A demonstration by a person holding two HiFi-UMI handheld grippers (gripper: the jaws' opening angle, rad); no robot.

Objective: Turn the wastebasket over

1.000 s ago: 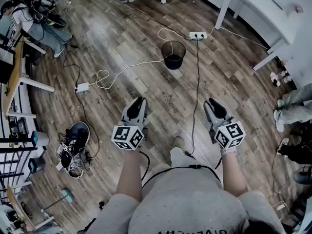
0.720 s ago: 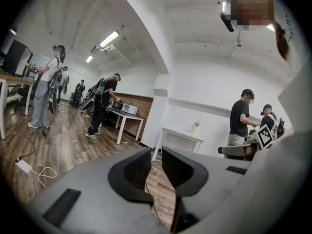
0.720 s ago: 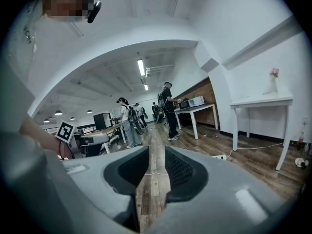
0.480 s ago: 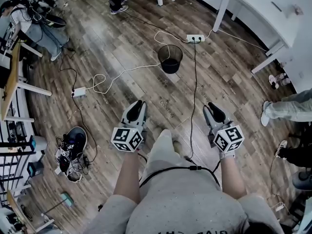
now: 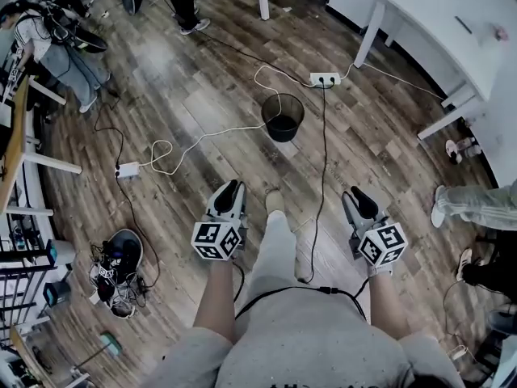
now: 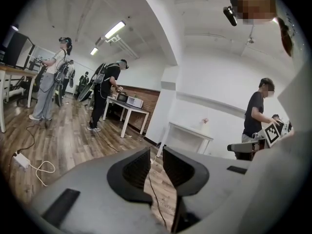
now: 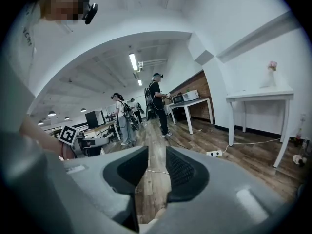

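Note:
The wastebasket (image 5: 283,117) is a black mesh bin standing upright on the wood floor, mouth up, in the upper middle of the head view. My left gripper (image 5: 229,191) and right gripper (image 5: 360,197) are held out side by side short of it, one to each side of its line. Neither touches it. In the left gripper view the left gripper (image 6: 156,152) has its jaws opening with a narrow gap and only floor between them. The right gripper (image 7: 157,152) in its own view is opening too, with nothing between its jaws. Neither gripper view shows the basket.
A white power strip (image 5: 325,78) and cables lie just beyond the basket. A white table (image 5: 436,14) stands at the back right. A bundle of gear (image 5: 121,257) lies on the floor at left. People stand at the right edge (image 5: 472,204) and the far left (image 5: 56,51).
The person carrying the grippers has stepped forward, one leg now out between them. The basket sits lower in the head view, nearer both grippers.

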